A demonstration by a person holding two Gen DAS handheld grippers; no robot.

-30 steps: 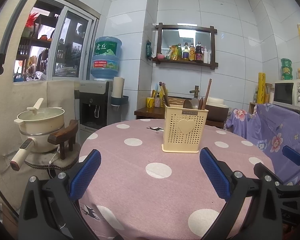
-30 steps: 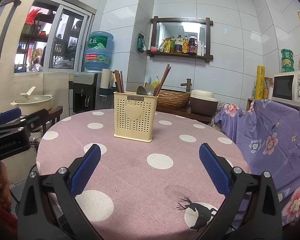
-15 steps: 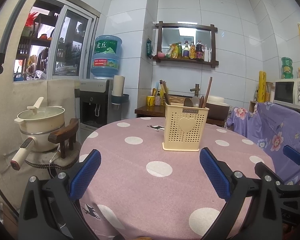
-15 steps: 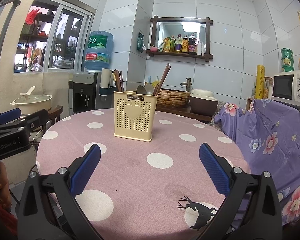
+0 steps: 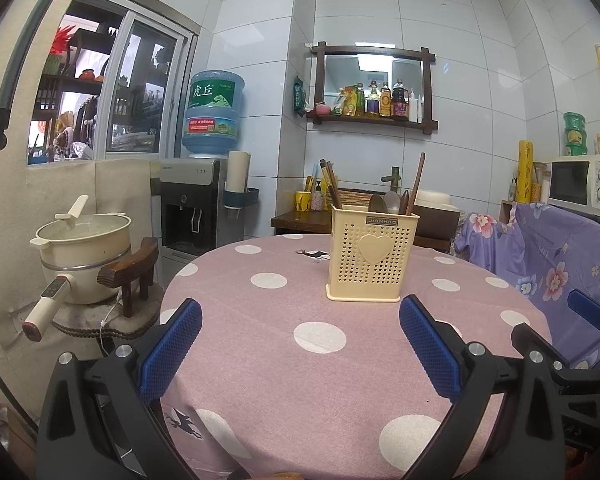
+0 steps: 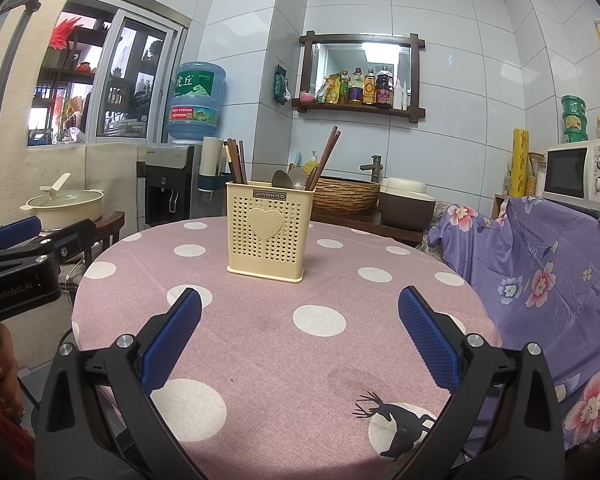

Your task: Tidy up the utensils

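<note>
From the left wrist view, the left gripper [image 5: 300,330] hangs above the near part of the round table [image 5: 228,344], its blue pads spread wide with nothing between them. The cream utensil holder [image 5: 372,254] stands upright toward the far side of the polka-dot cloth, well apart from the fingers; dark chopsticks [image 5: 331,186] lean in its left compartment, while spoons [image 5: 385,203] and more sticks sit on the right. At the right edge of this view part of the other tool shows. From the right wrist view, the right gripper [image 6: 299,328] is likewise wide open and empty, pointed at the same utensil holder [image 6: 269,232], which stands clear of both pads near the middle of the table [image 6: 260,360]. The chopsticks [image 6: 236,160] rise well above the rim. The perforated plastic holder looks light and may tip or slide on the cloth if nudged. The sticks seem stiff, thin and smooth, so pinching them on the exposed upper shafts, squarely across the pads, looks safest; the spoons' bowls appear slippery.
</note>
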